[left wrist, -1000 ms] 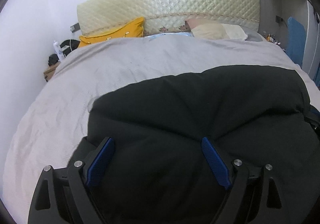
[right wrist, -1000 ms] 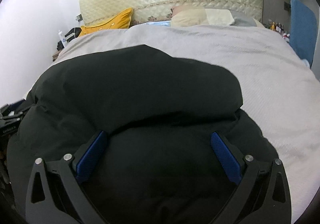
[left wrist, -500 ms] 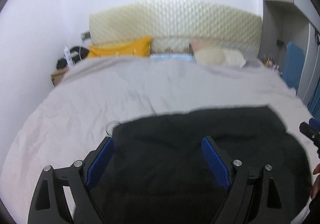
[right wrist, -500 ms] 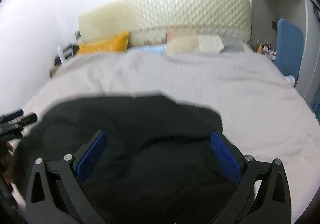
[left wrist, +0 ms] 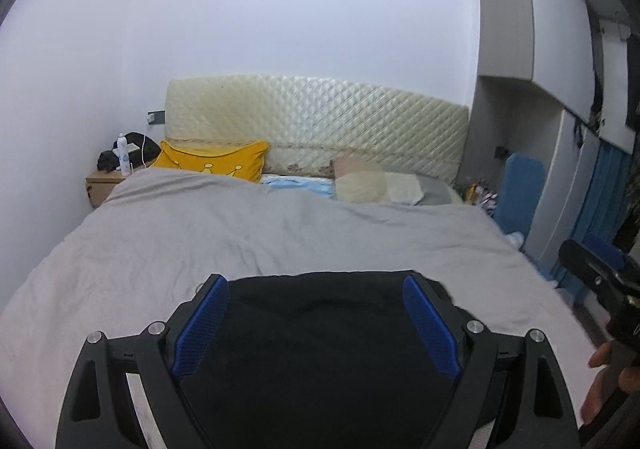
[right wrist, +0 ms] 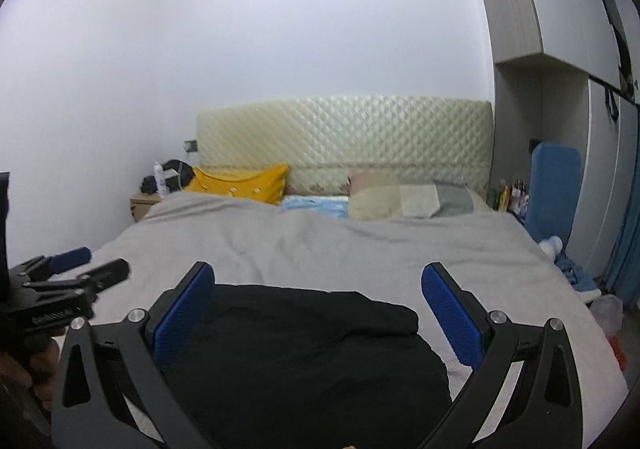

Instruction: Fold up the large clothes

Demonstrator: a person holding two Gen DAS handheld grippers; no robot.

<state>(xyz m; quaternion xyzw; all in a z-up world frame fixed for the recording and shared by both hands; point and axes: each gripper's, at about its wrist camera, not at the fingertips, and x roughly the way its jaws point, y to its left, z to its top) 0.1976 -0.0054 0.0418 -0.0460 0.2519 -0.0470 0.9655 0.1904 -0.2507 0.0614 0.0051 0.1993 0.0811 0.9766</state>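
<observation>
Black garment (right wrist: 304, 353) is seen lying folded on the near end of the grey bedspread (left wrist: 240, 241), its top layer doubled over the lower one with a rounded fold edge on the right in the right wrist view. The left gripper (left wrist: 316, 325) is held above it with its blue-padded fingers (left wrist: 200, 329) spread wide and nothing clasped between them. The right gripper (right wrist: 320, 317) is likewise held over the garment, jaws parted and empty; whether either claw touches the cloth cannot be told. Each tool is caught at the edge of the other's view. At the far end of the bed a yellow pillow (left wrist: 214, 165), a beige pillow (left wrist: 376, 187) and a quilted cream headboard (left wrist: 320, 121) are shown. A bottle (left wrist: 123, 159) is set on the bedside table (left wrist: 102, 187).
</observation>
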